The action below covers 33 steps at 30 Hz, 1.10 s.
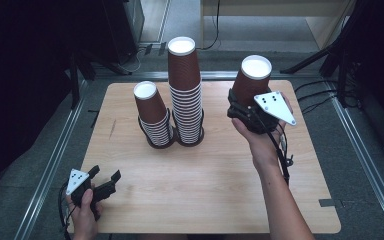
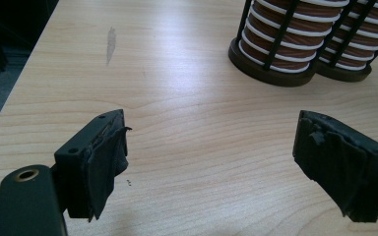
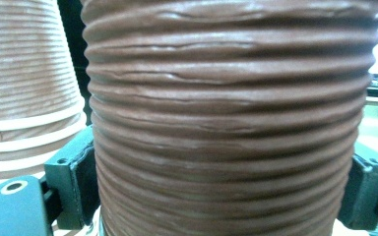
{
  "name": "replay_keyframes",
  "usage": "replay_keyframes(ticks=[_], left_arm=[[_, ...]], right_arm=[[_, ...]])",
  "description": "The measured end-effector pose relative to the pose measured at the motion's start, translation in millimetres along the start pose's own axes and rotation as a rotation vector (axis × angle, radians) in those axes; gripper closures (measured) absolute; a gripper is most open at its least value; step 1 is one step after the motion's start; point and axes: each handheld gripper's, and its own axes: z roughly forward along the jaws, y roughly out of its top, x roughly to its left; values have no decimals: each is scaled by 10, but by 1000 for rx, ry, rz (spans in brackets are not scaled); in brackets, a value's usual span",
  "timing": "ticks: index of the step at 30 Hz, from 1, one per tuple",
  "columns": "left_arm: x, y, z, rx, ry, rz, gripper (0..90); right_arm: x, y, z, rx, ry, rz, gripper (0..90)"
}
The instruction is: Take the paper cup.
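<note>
Cup (image 1: 251, 80), brown, upside down, being squeezed at its lower end by right gripper (image 1: 245, 111) above table (image 1: 205, 200), right of two stacks (image 1: 185, 95). Left gripper (image 1: 102, 180) idling, jaws apart, empty. Risk: ribbed wall crushing, cup slipping, knocking stacks.

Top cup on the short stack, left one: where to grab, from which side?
Grip the top cup on its ribbed brown wall, above the wire holder, tool level from the near or left side. It is upside down and tapered, and the tall stack crowds its right.

2 cup stacks (image 1: 172, 107), 1 loose cup (image 1: 250, 80), 2 grippers (image 1: 97, 185).
</note>
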Motion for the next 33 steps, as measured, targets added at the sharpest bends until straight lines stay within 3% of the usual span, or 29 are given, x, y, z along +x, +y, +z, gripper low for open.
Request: replay_keyframes(ticks=[14, 21, 27, 33], left_arm=[[-21, 0, 7, 8, 14, 20, 131], [-35, 7, 12, 18, 19, 34, 131], [-52, 26, 12, 27, 36, 50, 130], [-159, 121, 52, 14, 15, 65, 87]], right_arm=[[-225, -281, -186, 18, -16, 28, 117], [-287, -415, -287, 35, -20, 5, 117], [-360, -572, -405, 51, 0, 15, 119], [-396, -768, -486, 88, 19, -6, 119]])
